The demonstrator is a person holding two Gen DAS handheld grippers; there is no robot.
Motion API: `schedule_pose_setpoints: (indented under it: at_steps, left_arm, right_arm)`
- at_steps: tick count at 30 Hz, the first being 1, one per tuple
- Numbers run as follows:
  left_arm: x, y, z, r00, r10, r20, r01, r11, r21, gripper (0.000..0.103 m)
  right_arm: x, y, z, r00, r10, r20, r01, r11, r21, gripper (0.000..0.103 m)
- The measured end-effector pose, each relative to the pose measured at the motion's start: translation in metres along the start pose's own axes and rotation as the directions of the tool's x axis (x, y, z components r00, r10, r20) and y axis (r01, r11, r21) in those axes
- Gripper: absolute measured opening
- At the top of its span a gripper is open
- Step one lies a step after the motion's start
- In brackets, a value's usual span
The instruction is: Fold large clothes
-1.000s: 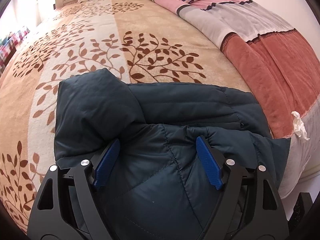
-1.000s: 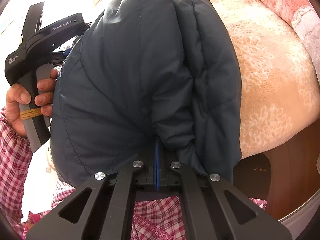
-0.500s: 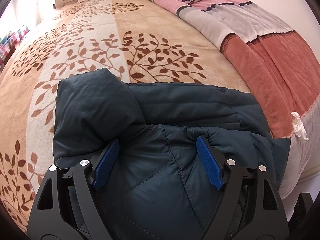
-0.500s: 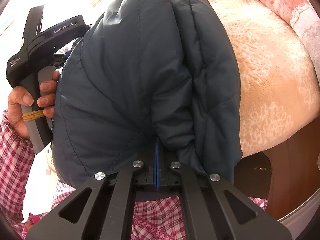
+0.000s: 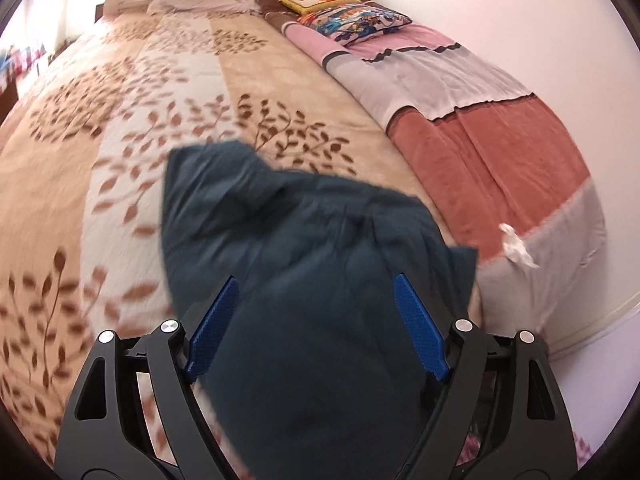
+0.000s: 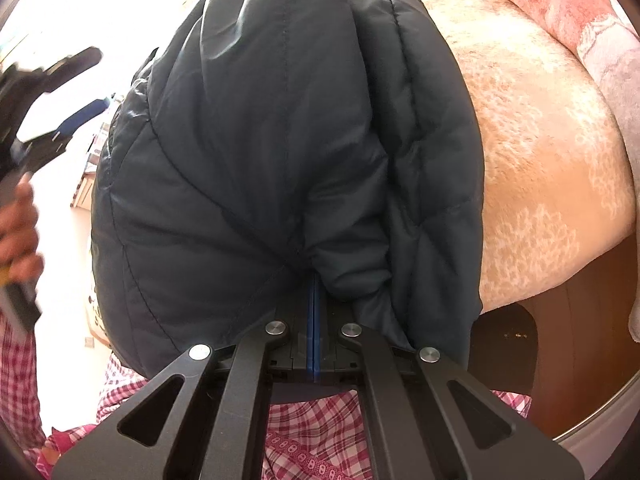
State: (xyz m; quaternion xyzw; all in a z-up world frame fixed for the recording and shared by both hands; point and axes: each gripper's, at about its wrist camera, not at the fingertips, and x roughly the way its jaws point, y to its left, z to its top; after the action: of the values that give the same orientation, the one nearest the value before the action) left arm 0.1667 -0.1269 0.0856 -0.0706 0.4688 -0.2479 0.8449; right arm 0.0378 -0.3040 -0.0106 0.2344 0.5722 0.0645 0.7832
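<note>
A dark teal quilted jacket (image 5: 304,264) lies bunched on the bed near its foot edge, blurred by motion in the left wrist view. My left gripper (image 5: 316,328) is open above it, blue pads apart, holding nothing. My right gripper (image 6: 314,312) is shut on a fold of the jacket (image 6: 260,152) at the bed's edge; the fabric bulges up in front of it and hides most of the bed. The left gripper (image 6: 44,104) also shows blurred at the far left of the right wrist view.
The bed has a beige leaf-print blanket (image 5: 132,128). A pink, grey and rust quilt (image 5: 480,128) lies along its right side, with patterned pillows (image 5: 352,16) at the head. A white wall stands at the right. My plaid-clad body (image 6: 312,424) is close below.
My left gripper has lifted up and back from the jacket, still open. The jacket has bunched and shifted under it. The right gripper stays shut on its fold.
</note>
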Motion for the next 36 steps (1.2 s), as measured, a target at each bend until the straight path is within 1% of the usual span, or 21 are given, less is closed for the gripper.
schedule_pose_setpoints:
  at_steps: [3, 6, 9, 12, 15, 17, 24, 26, 29, 31, 33, 34, 36]
  left_arm:
    - [-0.016, 0.015, -0.033, 0.999, -0.018, -0.031, 0.016, 0.999, -0.045, 0.083]
    - [-0.021, 0.028, -0.061, 0.998, -0.03, -0.059, 0.024, 0.995, -0.097, 0.083]
    - [-0.018, 0.04, -0.087, 0.994, -0.061, -0.093, 0.046, 0.987, -0.156, 0.083]
    - [-0.004, 0.045, -0.107, 0.983, -0.116, -0.145, 0.082, 0.972, -0.221, 0.083]
    - [0.006, 0.045, -0.116, 0.976, -0.146, -0.164, 0.103, 0.964, -0.246, 0.084]
    - [0.014, 0.046, -0.121, 0.972, -0.151, -0.181, 0.101, 0.961, -0.258, 0.084]
    - [0.03, 0.05, -0.129, 0.967, -0.176, -0.182, 0.116, 0.947, -0.299, 0.095]
    - [0.035, 0.051, -0.131, 0.963, -0.192, -0.187, 0.126, 0.94, -0.316, 0.097]
    - [0.04, 0.049, -0.13, 0.956, -0.227, -0.187, 0.158, 0.933, -0.323, 0.097]
    - [0.042, 0.045, -0.129, 0.956, -0.223, -0.189, 0.159, 0.939, -0.306, 0.097]
    - [0.043, 0.042, -0.128, 0.961, -0.203, -0.187, 0.147, 0.95, -0.277, 0.089]
    - [0.043, 0.04, -0.127, 0.963, -0.193, -0.186, 0.139, 0.954, -0.265, 0.087]
    - [0.041, 0.041, -0.126, 0.966, -0.182, -0.185, 0.13, 0.956, -0.263, 0.082]
  right_arm:
    - [0.0, -0.002, 0.0, 1.0, 0.006, 0.002, -0.006, 1.0, 0.004, 0.0]
    - [0.0, -0.002, 0.0, 1.0, 0.008, 0.002, -0.008, 1.0, 0.006, 0.0]
    - [0.0, -0.003, 0.001, 1.0, 0.003, 0.003, -0.003, 1.0, 0.006, 0.0]
    - [-0.001, -0.003, 0.001, 1.0, 0.002, 0.005, -0.002, 1.0, 0.01, 0.0]
    - [-0.002, -0.004, 0.001, 1.0, 0.007, 0.004, -0.007, 1.0, 0.026, 0.0]
    - [-0.003, -0.005, 0.001, 1.0, 0.009, 0.004, -0.009, 0.999, 0.032, 0.0]
    - [-0.002, -0.005, 0.002, 1.0, -0.001, 0.002, 0.001, 1.0, 0.027, 0.0]
    - [-0.002, -0.005, 0.002, 1.0, 0.0, 0.0, 0.0, 1.0, 0.028, 0.0]
    - [-0.002, -0.005, 0.002, 1.0, 0.0, 0.001, 0.0, 1.0, 0.029, 0.0]
    - [-0.002, -0.005, 0.002, 1.0, 0.005, 0.002, -0.005, 0.999, 0.033, 0.0]
    - [-0.003, -0.007, 0.003, 1.0, 0.012, 0.001, -0.012, 0.999, 0.041, 0.0]
    - [-0.004, -0.008, 0.003, 1.0, 0.017, 0.0, -0.017, 0.999, 0.046, 0.0]
    - [-0.009, -0.012, 0.006, 0.999, 0.036, -0.004, -0.036, 0.998, 0.06, 0.0]
